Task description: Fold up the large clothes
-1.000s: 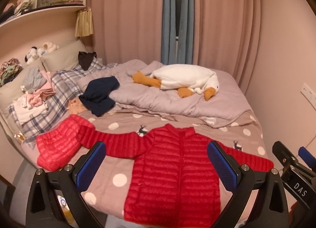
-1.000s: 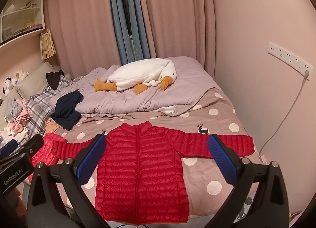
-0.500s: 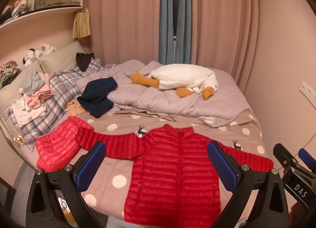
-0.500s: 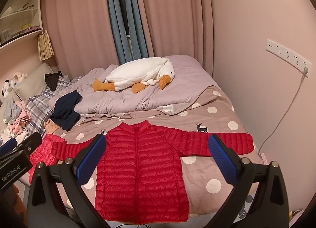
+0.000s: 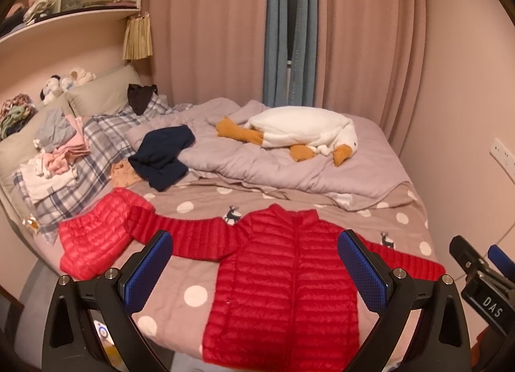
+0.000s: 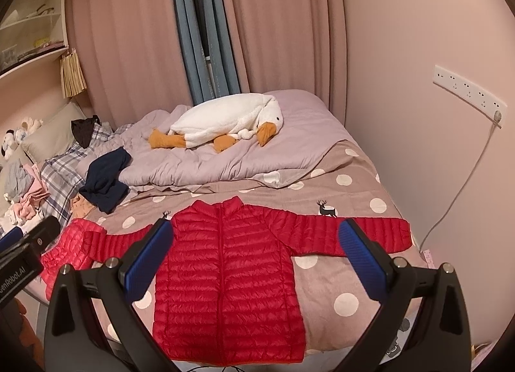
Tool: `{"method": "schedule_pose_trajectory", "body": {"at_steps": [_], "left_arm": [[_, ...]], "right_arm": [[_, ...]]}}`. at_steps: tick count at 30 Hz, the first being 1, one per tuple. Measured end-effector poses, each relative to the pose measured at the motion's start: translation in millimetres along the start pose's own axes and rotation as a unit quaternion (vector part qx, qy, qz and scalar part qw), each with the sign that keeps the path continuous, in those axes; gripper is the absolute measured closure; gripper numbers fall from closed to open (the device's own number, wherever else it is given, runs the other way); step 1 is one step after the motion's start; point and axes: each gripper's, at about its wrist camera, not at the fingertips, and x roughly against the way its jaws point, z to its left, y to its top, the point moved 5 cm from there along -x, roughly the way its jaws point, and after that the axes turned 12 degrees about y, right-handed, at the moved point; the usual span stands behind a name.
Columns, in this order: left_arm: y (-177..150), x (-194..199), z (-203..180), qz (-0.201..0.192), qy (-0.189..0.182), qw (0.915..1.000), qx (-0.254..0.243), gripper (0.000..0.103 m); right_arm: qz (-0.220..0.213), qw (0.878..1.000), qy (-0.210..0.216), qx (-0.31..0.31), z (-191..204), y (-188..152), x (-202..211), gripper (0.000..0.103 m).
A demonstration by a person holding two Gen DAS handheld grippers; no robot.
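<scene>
Both wrist cams sit back off the foot edge of the polka-dot-sheeted bed (image 5: 199, 291), looking down its length toward the pink curtains (image 6: 128, 50). Left view is offset leftward, right view rightward; both share the spread-out red quilted puffer jacket (image 5: 289, 275) (image 6: 225, 275).

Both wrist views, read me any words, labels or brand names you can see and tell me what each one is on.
"DAS" on the right gripper body, at the left wrist view's right edge.
"enRobot.AI", first letter cut off by the frame, on the left gripper body, at the right wrist view's left edge.
Nothing readable on the red jacket or bedding.
</scene>
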Motion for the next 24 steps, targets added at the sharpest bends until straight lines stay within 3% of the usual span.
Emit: {"method": "schedule_pose_trajectory", "body": {"at_steps": [17,24], "left_arm": [[-5,-9,0,0.014,0.004,0.9999,-0.009,0.002],[-7,-19,2,0.02,0.023,0.9995,0.004,0.002]], "right_arm": [[0.019,1.0,0.002,0.0,-3,-9,-15,0.0],[0.03,0.999,0.012,0.009,-16,-8,-23,0.0]]}}
